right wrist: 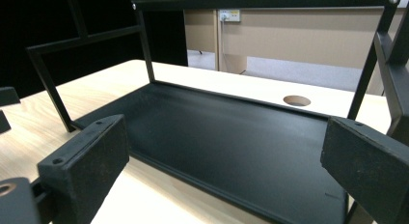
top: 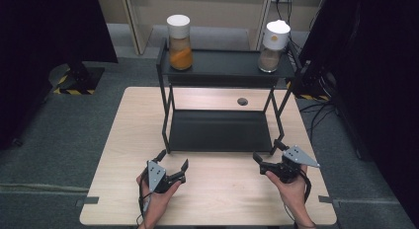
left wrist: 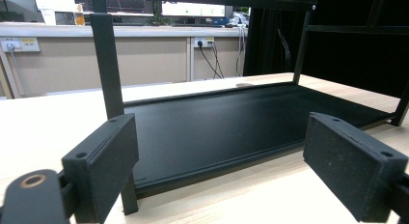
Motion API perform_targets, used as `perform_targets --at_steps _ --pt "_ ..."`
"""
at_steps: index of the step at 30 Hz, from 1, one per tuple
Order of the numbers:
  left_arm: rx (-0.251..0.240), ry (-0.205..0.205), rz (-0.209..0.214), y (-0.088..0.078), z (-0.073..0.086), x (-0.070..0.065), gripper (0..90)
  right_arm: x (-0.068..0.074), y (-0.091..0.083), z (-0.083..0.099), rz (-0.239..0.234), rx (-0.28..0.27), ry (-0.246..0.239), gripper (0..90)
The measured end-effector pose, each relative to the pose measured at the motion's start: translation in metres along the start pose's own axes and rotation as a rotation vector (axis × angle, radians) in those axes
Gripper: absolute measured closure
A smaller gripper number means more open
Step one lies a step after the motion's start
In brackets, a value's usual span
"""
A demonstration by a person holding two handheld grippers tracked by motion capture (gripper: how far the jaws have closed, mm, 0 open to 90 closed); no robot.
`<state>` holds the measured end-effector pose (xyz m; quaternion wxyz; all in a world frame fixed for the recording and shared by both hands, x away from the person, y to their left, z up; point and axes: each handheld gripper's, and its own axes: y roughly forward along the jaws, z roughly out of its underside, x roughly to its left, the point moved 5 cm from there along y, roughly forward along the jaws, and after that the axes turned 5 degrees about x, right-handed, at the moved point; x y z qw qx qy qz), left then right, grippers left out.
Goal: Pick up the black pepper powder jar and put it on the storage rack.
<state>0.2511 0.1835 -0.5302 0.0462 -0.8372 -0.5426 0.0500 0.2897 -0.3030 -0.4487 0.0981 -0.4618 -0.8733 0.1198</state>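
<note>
Grippers, left (top: pixel 174 166) and right (top: pixel 268 150), both jaws apart and empty, sit just before rack (top: pixel 170 115); likely staged to reach the jars (top: pixel 178 35) on top.

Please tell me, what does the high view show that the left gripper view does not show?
High view: two jars on the rack's top shelf, the orange-filled jar at left and the brown-filled jar at right, plus both hands with the left gripper and right gripper open. Left gripper view: wall sockets behind the table. Both: the black rack and the wooden table.
</note>
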Motion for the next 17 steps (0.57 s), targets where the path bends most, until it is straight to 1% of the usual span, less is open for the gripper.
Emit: perform_targets --at_steps 6,13,16,17 --pt "0.0 0.001 0.0 0.0 0.0 0.0 11.8 -0.001 0.0 0.009 0.009 0.015 0.012 3.4" --pt "-0.001 0.003 0.002 0.0 0.0 0.0 11.8 0.0 0.0 0.021 0.016 0.032 0.012 3.4" --pt "0.02 -0.018 0.025 0.0 -0.004 0.001 11.1 0.001 -0.001 0.021 0.007 0.025 0.016 3.4" --pt "0.019 -0.013 0.029 0.0 -0.008 0.0 10.8 0.001 -0.002 0.02 0.003 0.018 0.018 3.3"
